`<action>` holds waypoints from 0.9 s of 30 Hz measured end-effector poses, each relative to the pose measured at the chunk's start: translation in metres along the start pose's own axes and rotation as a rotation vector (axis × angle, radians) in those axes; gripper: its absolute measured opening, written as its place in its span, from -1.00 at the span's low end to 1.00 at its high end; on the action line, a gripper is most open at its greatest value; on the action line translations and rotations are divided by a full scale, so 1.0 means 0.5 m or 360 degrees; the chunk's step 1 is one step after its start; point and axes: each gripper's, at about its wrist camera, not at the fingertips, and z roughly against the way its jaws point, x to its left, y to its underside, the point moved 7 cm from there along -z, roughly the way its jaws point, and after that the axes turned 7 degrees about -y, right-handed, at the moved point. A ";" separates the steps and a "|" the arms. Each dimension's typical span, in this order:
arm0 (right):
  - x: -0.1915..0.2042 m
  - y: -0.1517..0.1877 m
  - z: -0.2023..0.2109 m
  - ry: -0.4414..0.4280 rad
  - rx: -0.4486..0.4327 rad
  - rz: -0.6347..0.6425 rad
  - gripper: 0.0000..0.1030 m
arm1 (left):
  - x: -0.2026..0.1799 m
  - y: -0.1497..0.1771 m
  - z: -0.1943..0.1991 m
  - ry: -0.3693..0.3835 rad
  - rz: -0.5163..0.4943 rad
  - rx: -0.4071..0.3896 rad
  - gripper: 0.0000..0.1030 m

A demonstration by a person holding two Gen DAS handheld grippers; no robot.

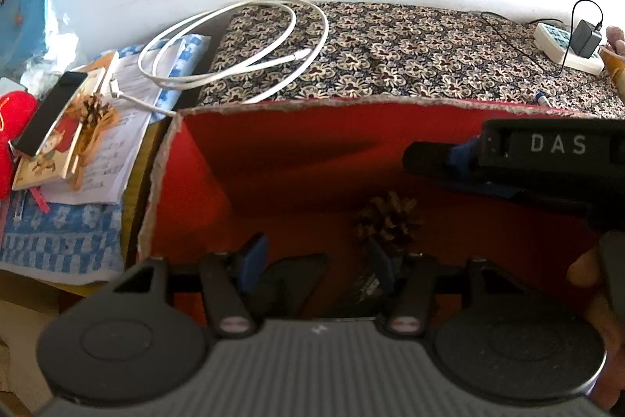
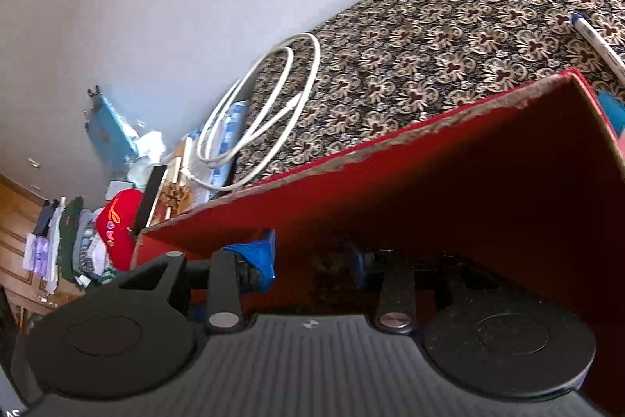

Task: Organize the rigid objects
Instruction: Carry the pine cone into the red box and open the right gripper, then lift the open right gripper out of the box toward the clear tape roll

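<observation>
A red cardboard box (image 1: 187, 159) with a ragged rim lies open on the patterned bed cover; it also shows in the right wrist view (image 2: 449, 159). A pine cone (image 1: 388, 219) lies on its floor. My left gripper (image 1: 316, 260) is open inside the box, its blue-padded fingers (image 1: 254, 256) apart, the pine cone just beyond its right finger. My right gripper (image 2: 312, 256) is also inside the box, jaws apart with nothing clearly between them; its body (image 1: 547, 151) reaches in from the right in the left wrist view.
A coiled white cable (image 1: 242, 45) lies behind the box. At the left are a book with a phone and a second pine cone (image 1: 91, 110), papers and a red plush (image 1: 11, 127). A power strip with charger (image 1: 570, 45) and a pen (image 2: 597, 42) lie at the right.
</observation>
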 end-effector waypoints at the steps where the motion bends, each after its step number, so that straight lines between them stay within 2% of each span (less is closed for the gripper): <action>1: -0.003 0.000 -0.001 0.0009 0.0005 -0.0008 -0.55 | 0.000 0.000 -0.001 -0.0008 -0.0003 0.0004 0.14; 7: -0.021 -0.004 0.004 0.0074 -0.0015 -0.0065 -0.55 | -0.001 -0.001 -0.007 -0.0049 -0.0018 0.0024 0.15; 11: -0.025 0.000 -0.003 0.0107 0.0023 -0.0078 -0.54 | 0.002 -0.002 -0.006 -0.0065 -0.0002 0.0016 0.19; 27: -0.036 0.000 -0.011 0.0148 0.0056 -0.0116 -0.55 | 0.006 -0.004 0.004 -0.0181 0.0004 -0.0049 0.28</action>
